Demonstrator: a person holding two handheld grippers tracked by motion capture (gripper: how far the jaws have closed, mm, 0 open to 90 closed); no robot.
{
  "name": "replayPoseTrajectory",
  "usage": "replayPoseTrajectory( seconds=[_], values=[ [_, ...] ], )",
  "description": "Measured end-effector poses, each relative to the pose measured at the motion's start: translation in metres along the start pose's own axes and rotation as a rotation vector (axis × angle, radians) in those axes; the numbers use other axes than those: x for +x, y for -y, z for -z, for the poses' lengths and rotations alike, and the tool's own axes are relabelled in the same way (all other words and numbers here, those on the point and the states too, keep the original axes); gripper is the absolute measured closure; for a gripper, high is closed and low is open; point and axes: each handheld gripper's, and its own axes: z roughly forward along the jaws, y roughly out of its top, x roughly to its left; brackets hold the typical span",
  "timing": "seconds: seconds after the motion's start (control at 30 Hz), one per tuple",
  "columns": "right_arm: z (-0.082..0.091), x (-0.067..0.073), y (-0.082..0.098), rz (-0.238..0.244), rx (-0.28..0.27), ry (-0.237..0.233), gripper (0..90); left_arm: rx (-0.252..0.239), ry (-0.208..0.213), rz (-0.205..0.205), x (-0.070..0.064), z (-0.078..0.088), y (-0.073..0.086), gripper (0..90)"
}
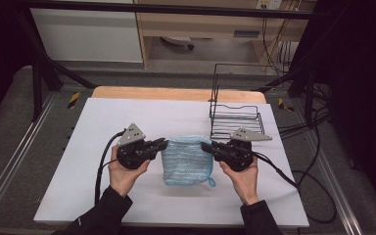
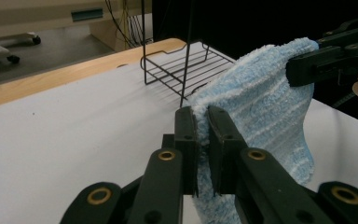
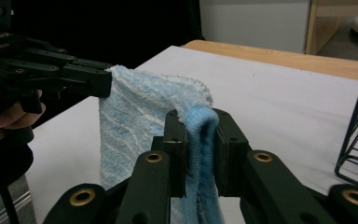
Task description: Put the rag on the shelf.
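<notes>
High view: you hold a blue towel (image 1: 186, 159) stretched between both tongs above the white worktop (image 1: 103, 186). Your left tongs (image 1: 162, 143) pinch its left top corner, your right tongs (image 1: 204, 146) its right. A wire rack (image 1: 236, 117) stands just behind.

White-topped table (image 1: 127, 196) with 1 black wire rack (image 1: 236, 121) at its far right.

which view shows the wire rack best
The high view: the whole wire rack shows, standing behind the blue towel on the table. The left gripper view has its base and lower uprights farther off; the right gripper view catches just a corner at its edge.
</notes>
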Motion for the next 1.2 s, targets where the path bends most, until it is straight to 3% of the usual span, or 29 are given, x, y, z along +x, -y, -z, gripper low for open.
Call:
replayPoseTrajectory(
  seconds=[1.2],
  values=[
    [0.064,-0.005,-0.051,0.102,-0.220,0.171,77.9,-0.191,0.033,-0.054,-0.030,-0.030,-0.073,83.0]
  ],
)
